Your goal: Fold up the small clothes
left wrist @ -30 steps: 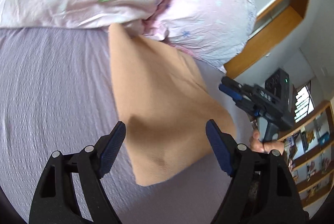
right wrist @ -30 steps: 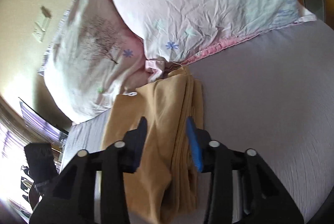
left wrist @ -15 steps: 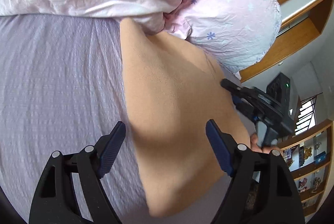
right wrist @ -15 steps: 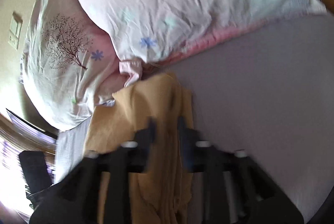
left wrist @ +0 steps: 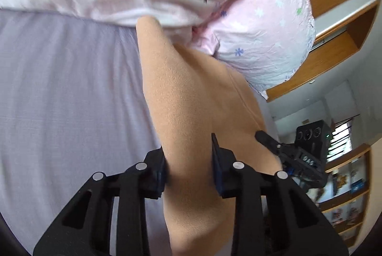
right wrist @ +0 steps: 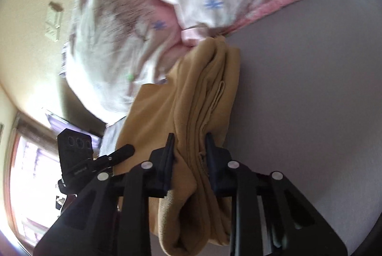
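Garment point(left wrist: 195, 98) is mid-fold on the bed point(left wrist: 71, 93); your left hand-held gripper point(left wrist: 188, 165) and right hand-held gripper point(right wrist: 188, 155) both pinch it; next, lift together, evenly.

Both wrist views look close along their fingers from opposite sides, sharing the tan garment point(left wrist: 191, 98) and pillows point(right wrist: 148, 24).
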The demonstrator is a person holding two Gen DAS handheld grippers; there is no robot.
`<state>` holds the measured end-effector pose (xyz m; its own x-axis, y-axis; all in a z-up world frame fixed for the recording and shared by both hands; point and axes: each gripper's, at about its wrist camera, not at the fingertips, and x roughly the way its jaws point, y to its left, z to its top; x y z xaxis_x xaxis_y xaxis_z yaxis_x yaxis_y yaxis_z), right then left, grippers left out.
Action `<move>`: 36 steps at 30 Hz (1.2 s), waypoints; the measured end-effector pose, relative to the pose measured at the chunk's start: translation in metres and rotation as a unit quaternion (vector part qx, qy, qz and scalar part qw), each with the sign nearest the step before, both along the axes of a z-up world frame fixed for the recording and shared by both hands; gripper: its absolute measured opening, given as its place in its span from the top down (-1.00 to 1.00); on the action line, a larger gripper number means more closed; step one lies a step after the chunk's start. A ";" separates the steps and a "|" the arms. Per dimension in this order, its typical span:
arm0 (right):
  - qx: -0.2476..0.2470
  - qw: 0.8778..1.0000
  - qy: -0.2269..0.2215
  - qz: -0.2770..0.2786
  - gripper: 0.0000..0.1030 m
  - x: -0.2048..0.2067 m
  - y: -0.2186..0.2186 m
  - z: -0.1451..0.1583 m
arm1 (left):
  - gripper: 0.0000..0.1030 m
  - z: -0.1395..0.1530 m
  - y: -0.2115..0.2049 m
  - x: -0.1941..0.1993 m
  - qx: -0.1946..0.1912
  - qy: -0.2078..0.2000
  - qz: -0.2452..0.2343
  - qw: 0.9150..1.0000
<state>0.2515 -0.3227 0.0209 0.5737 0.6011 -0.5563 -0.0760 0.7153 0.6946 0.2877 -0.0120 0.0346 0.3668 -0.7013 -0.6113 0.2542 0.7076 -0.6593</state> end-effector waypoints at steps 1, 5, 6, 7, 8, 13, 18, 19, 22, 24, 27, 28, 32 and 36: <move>-0.004 1.000 -0.004 0.011 0.53 0.000 0.011 0.002 | 0.38 0.004 0.011 -0.005 0.006 -0.011 0.007 1.000; -0.061 0.996 0.021 0.055 0.28 0.006 0.063 -0.008 | 0.31 0.005 0.048 -0.014 0.055 -0.018 0.039 0.998; -0.073 0.996 0.017 0.045 0.24 0.003 0.066 -0.005 | 0.32 0.006 0.055 -0.018 0.059 -0.014 0.047 0.997; -0.083 0.996 0.005 0.028 0.17 -0.003 0.065 0.002 | 0.32 0.009 0.062 -0.026 0.064 -0.023 0.056 0.996; -0.087 0.996 -0.014 0.009 -0.07 -0.012 0.063 0.012 | 0.32 0.016 0.066 -0.034 0.064 -0.042 0.059 0.995; -0.013 0.995 -0.096 0.036 -0.52 -0.055 0.070 0.051 | -0.15 0.042 0.053 -0.082 0.037 -0.121 0.004 0.992; 0.002 0.998 -0.021 0.062 -0.54 -0.047 0.096 0.019 | -0.19 0.025 0.014 -0.090 0.077 -0.097 -0.049 0.991; 0.005 0.998 -0.001 0.056 -0.54 -0.047 0.092 0.009 | -0.19 0.018 0.009 -0.091 0.095 -0.086 -0.055 0.990; 0.023 0.998 0.015 0.057 -0.54 -0.057 0.086 0.000 | -0.19 0.015 0.007 -0.100 0.119 -0.095 -0.061 0.986; 0.002 0.999 -0.005 0.054 -0.67 -0.071 0.087 0.010 | -0.32 0.019 0.013 -0.108 0.114 -0.103 -0.057 0.987; -0.074 0.995 -0.053 0.032 -0.96 -0.100 0.088 0.028 | -0.84 0.024 0.028 -0.129 0.139 -0.130 -0.015 0.982; -0.103 0.992 -0.066 0.024 -0.96 -0.108 0.090 0.029 | -0.90 0.025 0.031 -0.136 0.161 -0.139 0.004 0.977; -0.258 0.964 -0.052 -0.036 -0.96 -0.138 0.091 0.020 | -0.97 0.015 0.032 -0.149 0.227 -0.128 0.032 0.965; -0.308 0.951 -0.031 -0.020 -0.96 -0.150 0.104 -0.005 | -0.97 0.004 0.022 -0.147 0.286 -0.120 0.029 0.950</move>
<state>0.1018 -0.2190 0.0162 0.6318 0.1490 -0.7607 -0.0677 0.9882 0.1374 0.1410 0.0100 0.0386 0.5718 -0.2541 -0.7800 0.2983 0.9501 -0.0908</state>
